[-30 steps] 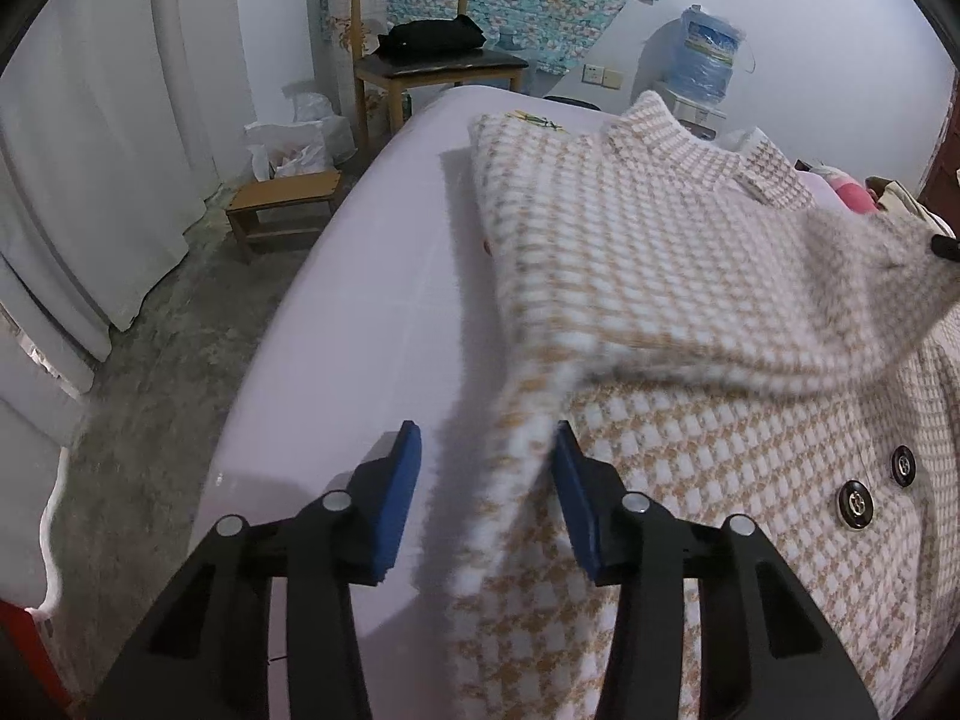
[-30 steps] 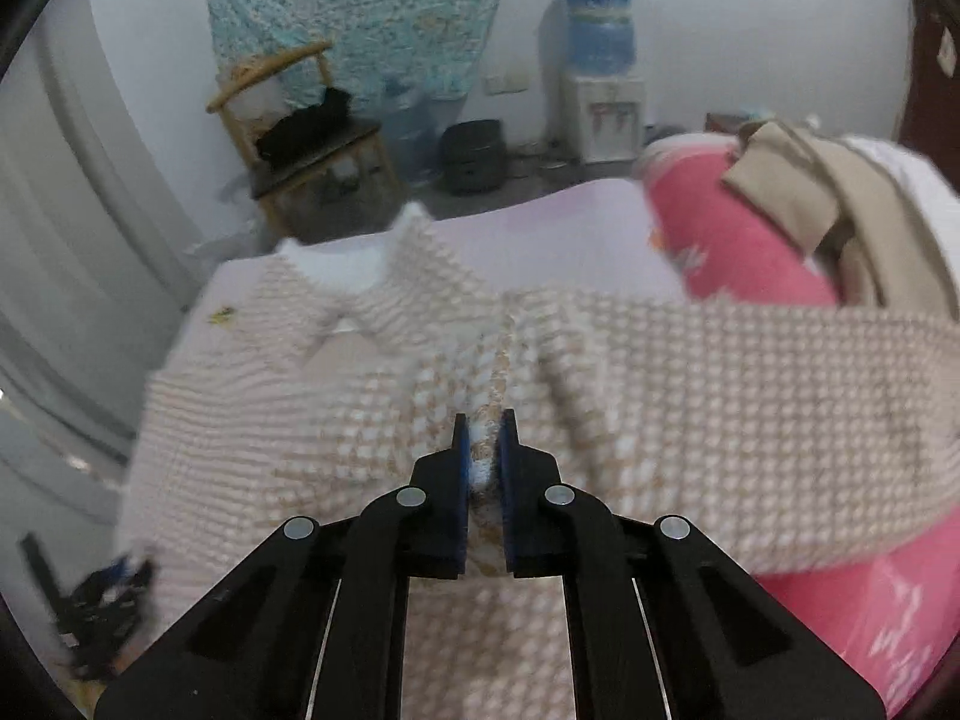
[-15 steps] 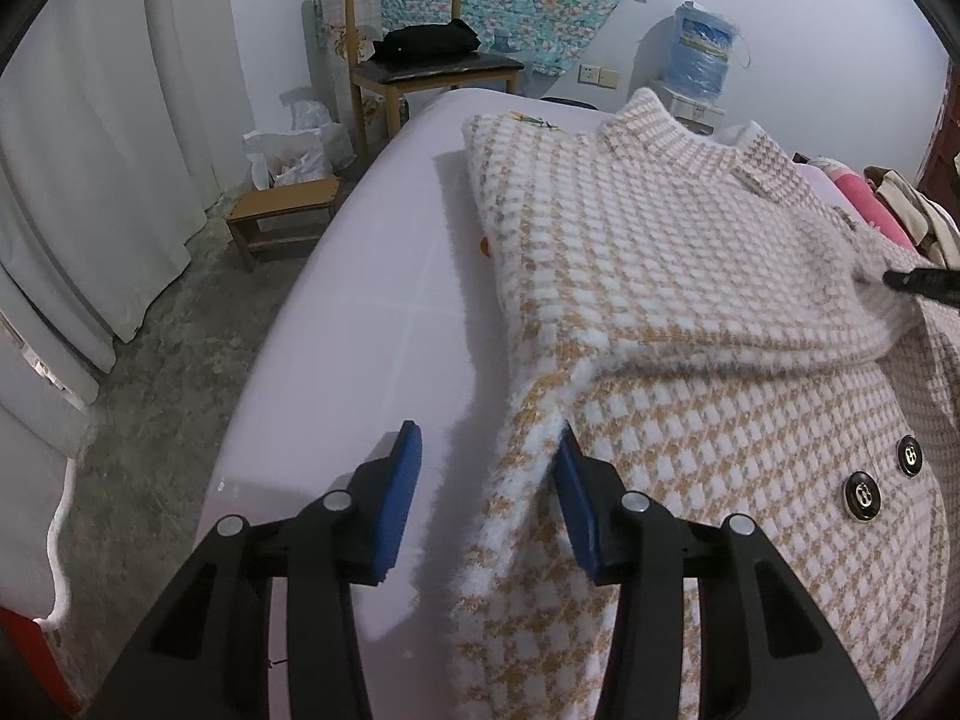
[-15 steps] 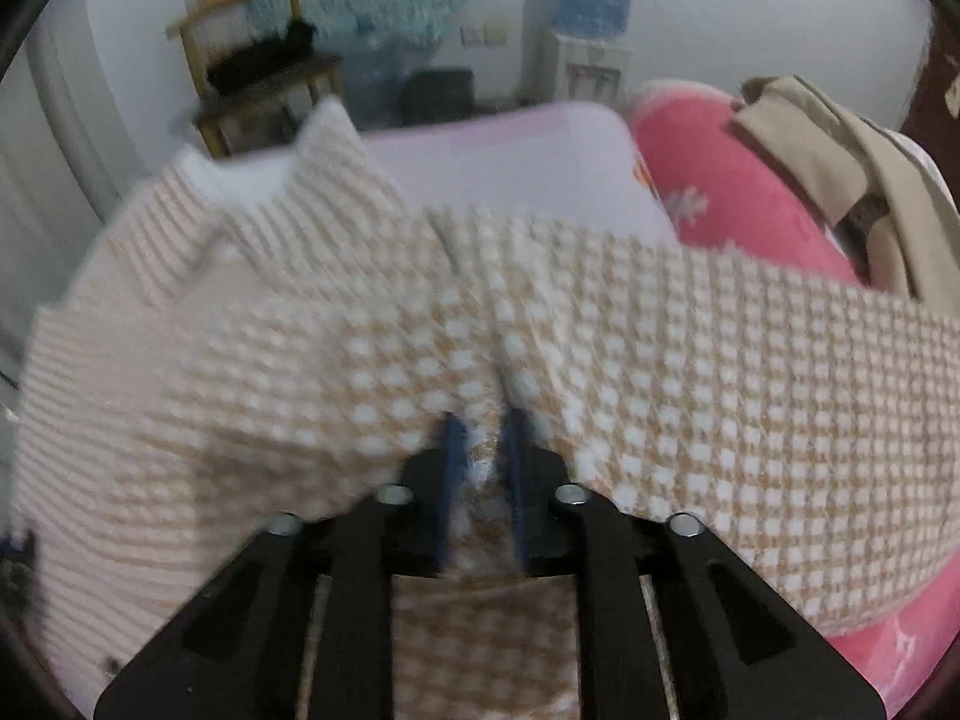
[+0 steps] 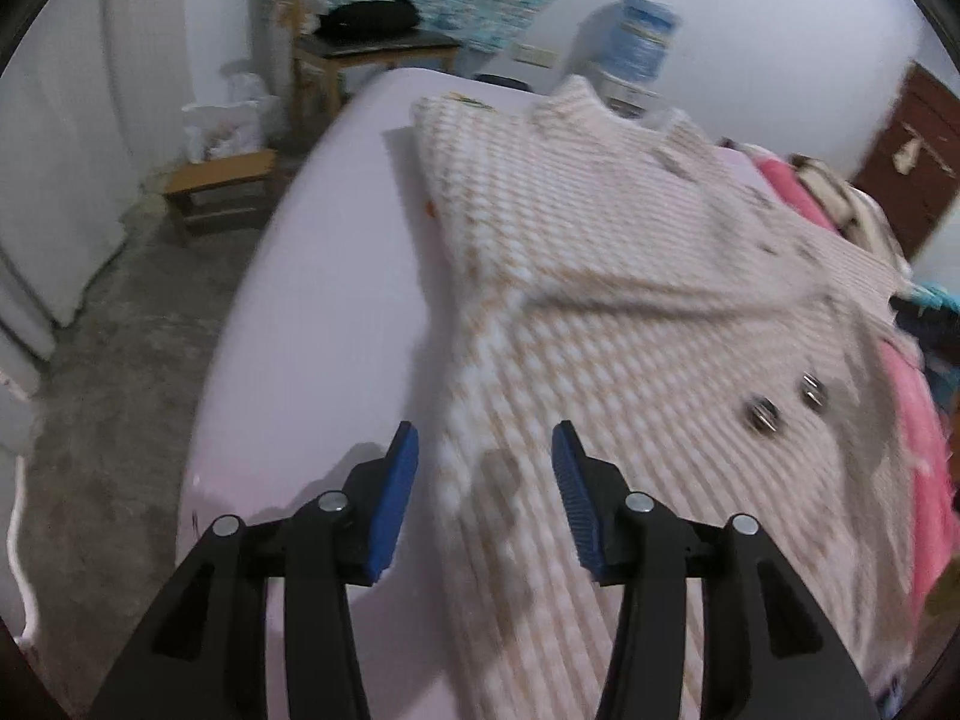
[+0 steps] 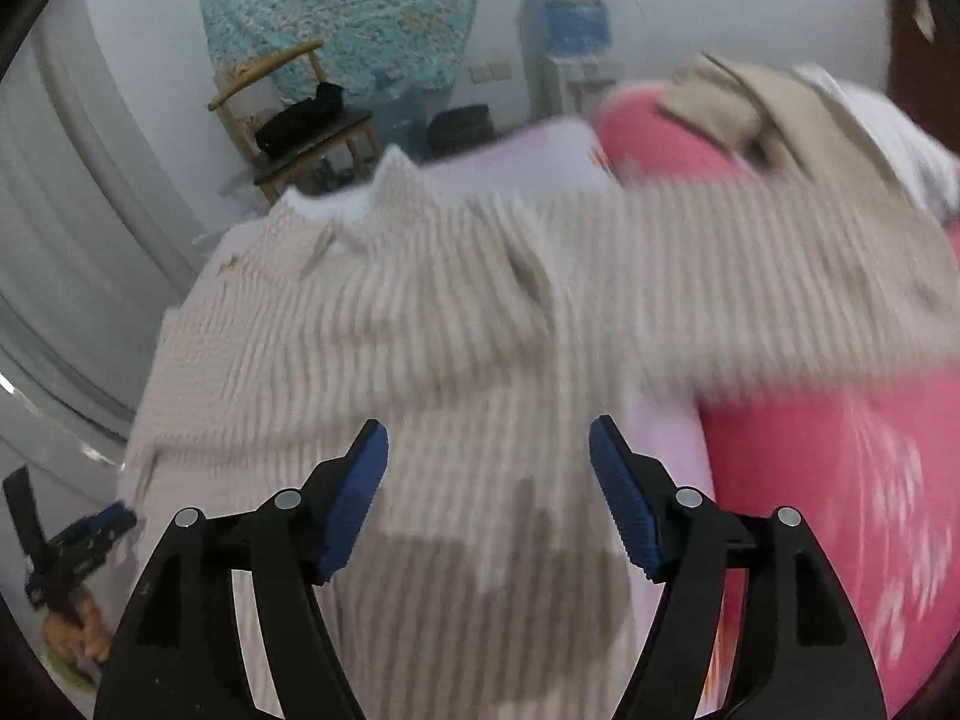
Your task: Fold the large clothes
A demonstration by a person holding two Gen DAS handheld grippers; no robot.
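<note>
A beige-and-white houndstooth coat (image 5: pixel 630 276) with dark buttons (image 5: pixel 761 414) lies spread on the lilac bed (image 5: pixel 312 300). One sleeve is folded across its chest. My left gripper (image 5: pixel 485 462) is open and empty above the coat's left edge. In the right wrist view the coat (image 6: pixel 384 348) fills the middle, blurred by motion, with its other sleeve (image 6: pixel 750 288) stretched to the right. My right gripper (image 6: pixel 487 468) is open and empty above the coat. The left gripper (image 6: pixel 78 546) shows at the lower left of that view.
A pink blanket (image 6: pixel 828 480) with piled clothes (image 6: pixel 774 114) lies at the bed's right. A wooden chair (image 5: pixel 360 42) with a black bag, a low stool (image 5: pixel 219 186) and a water dispenser (image 5: pixel 639 42) stand beyond the bed. Bare concrete floor (image 5: pixel 114 372) lies left.
My right gripper has opened and let go of the coat, then pulled back. My left gripper has stayed open and shifted slightly right over the coat's edge. The coat has settled flat.
</note>
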